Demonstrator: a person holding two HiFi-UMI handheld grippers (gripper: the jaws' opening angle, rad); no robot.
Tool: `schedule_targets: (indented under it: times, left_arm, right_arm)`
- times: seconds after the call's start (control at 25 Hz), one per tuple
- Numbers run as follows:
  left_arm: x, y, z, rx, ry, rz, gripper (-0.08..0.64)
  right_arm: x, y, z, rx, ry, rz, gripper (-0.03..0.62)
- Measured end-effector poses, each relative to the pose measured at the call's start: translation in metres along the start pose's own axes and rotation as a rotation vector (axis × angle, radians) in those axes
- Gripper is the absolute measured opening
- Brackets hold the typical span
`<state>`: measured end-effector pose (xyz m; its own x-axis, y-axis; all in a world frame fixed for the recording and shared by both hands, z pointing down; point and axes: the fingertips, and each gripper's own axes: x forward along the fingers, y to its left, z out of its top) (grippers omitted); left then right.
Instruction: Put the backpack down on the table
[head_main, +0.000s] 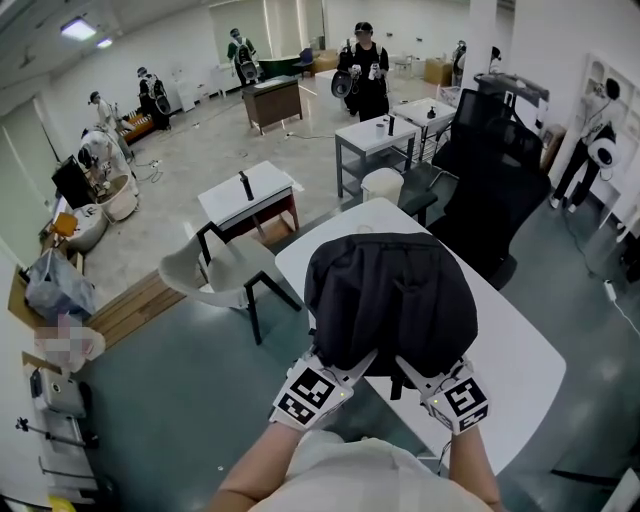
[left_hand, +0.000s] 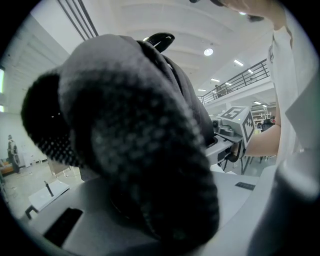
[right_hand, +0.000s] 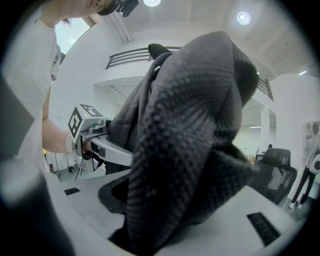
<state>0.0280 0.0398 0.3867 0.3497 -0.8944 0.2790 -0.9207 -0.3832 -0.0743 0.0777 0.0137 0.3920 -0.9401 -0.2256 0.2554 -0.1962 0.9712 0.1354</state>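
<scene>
A black backpack (head_main: 390, 295) hangs over the near end of the white table (head_main: 510, 350); whether it touches the top is hidden. My left gripper (head_main: 362, 362) is shut on a padded strap at the bag's near left. My right gripper (head_main: 407, 370) is shut on the strap at its near right. In the left gripper view the thick mesh strap (left_hand: 150, 165) fills the left gripper (left_hand: 160, 215), with the right gripper (left_hand: 235, 131) beyond it. In the right gripper view the other strap (right_hand: 190, 150) is bunched in the right gripper (right_hand: 170, 220), and the left gripper (right_hand: 95, 134) shows beside it.
A white chair (head_main: 215, 270) stands just left of the table, with a small white table (head_main: 245, 195) behind it. A black office chair (head_main: 490, 170) and a white stool (head_main: 382, 185) stand at the table's far end. Several people stand farther back in the room.
</scene>
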Motion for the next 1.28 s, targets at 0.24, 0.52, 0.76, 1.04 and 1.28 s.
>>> schedule_targets:
  times: [0.24, 0.52, 0.76, 1.04, 1.28]
  left_arm:
    - [0.029, 0.003, 0.004, 0.009, 0.012, -0.044, 0.124]
    - [0.07, 0.035, -0.001, 0.019, 0.01, -0.12, 0.123]
    - [0.11, 0.082, -0.005, 0.04, 0.02, -0.218, 0.123]
    - [0.156, 0.127, -0.01, 0.08, 0.013, -0.328, 0.123]
    - [0.184, 0.141, -0.015, 0.097, 0.01, -0.43, 0.123]
  right_arm:
    - [-0.001, -0.025, -0.009, 0.029, 0.003, -0.033, 0.218]
    - [0.025, -0.064, -0.021, 0.054, 0.031, -0.109, 0.218]
    - [0.065, -0.104, -0.028, 0.088, 0.047, -0.21, 0.216]
    - [0.104, -0.147, -0.038, 0.123, 0.052, -0.321, 0.216]
    - [0.116, -0.166, -0.051, 0.173, 0.085, -0.418, 0.216]
